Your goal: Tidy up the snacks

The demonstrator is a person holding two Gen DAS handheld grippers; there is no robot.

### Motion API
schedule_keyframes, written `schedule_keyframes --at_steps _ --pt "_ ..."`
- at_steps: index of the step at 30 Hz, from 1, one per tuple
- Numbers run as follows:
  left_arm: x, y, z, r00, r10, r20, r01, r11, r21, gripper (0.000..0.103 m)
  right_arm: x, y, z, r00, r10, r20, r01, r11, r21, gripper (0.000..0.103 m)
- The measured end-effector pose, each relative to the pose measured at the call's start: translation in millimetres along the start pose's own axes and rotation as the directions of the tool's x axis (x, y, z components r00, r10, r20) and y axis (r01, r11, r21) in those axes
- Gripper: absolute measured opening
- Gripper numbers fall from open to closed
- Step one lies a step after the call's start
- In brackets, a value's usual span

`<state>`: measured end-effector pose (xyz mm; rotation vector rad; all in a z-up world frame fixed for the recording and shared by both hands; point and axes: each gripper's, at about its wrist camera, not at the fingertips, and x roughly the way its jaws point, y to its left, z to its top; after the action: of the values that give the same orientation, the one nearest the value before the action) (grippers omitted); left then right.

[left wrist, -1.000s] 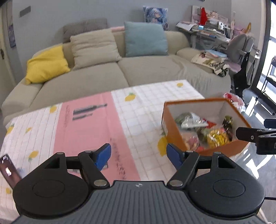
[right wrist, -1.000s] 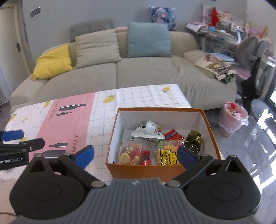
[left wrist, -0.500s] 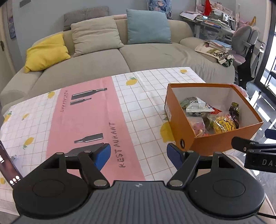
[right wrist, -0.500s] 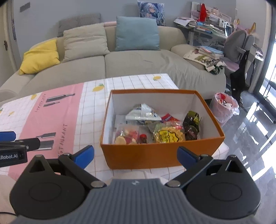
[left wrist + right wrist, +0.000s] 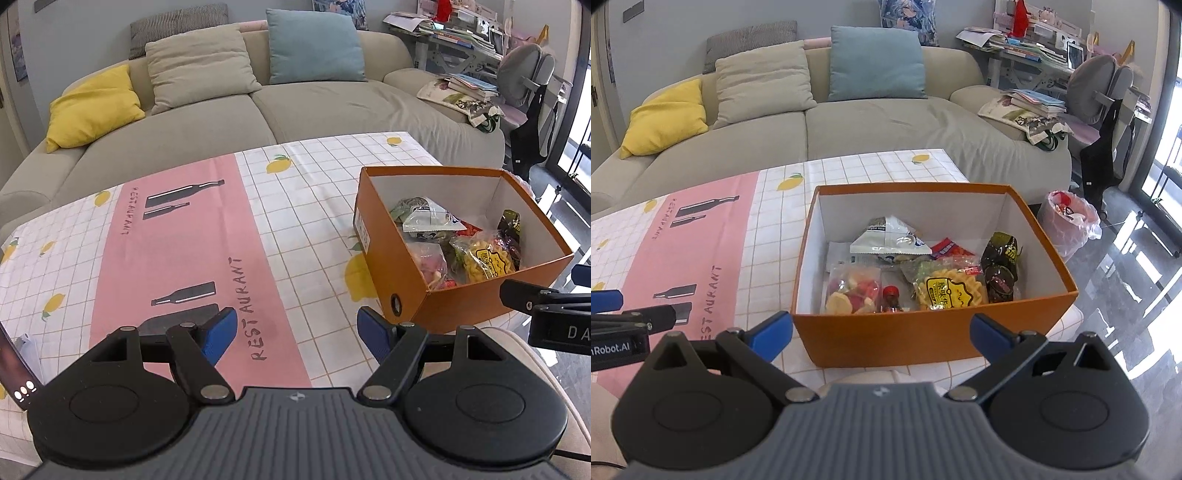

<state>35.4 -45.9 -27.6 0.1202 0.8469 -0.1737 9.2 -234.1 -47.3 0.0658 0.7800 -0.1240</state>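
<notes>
An orange cardboard box (image 5: 923, 338) stands on the table's right end and also shows in the left wrist view (image 5: 373, 218). Inside it lie several snack packs: a white pouch (image 5: 890, 240), a yellow waffle pack (image 5: 947, 290), a pack of mixed candy (image 5: 851, 291), a dark wrapper (image 5: 999, 267) and a small red-capped bottle (image 5: 891, 297). My right gripper (image 5: 881, 332) is open and empty, just in front of the box's near wall. My left gripper (image 5: 297, 328) is open and empty over the pink strip of the tablecloth, left of the box.
The table wears a checked lemon-print cloth (image 5: 303, 206) with a pink strip (image 5: 184, 258). A phone (image 5: 16, 369) stands at the near left edge. A beige sofa (image 5: 229, 122) with cushions lies behind. A bagged bin (image 5: 1069, 221) sits on the floor at right.
Both grippers have drawn back toward me and risen, so the box and table appear farther away. Both stay open and empty. The box and snacks have not moved.
</notes>
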Motion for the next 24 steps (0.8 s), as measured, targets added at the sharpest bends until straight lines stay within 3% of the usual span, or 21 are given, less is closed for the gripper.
schedule_keyframes --at_steps 24 --pt "-8.5 4.1 -1.4 1.0 -0.001 0.01 0.001 1.0 -0.019 0.087 -9.2 9.3 0.0 1.0 -0.014 0.025 0.015 0.999 -0.033 0.1"
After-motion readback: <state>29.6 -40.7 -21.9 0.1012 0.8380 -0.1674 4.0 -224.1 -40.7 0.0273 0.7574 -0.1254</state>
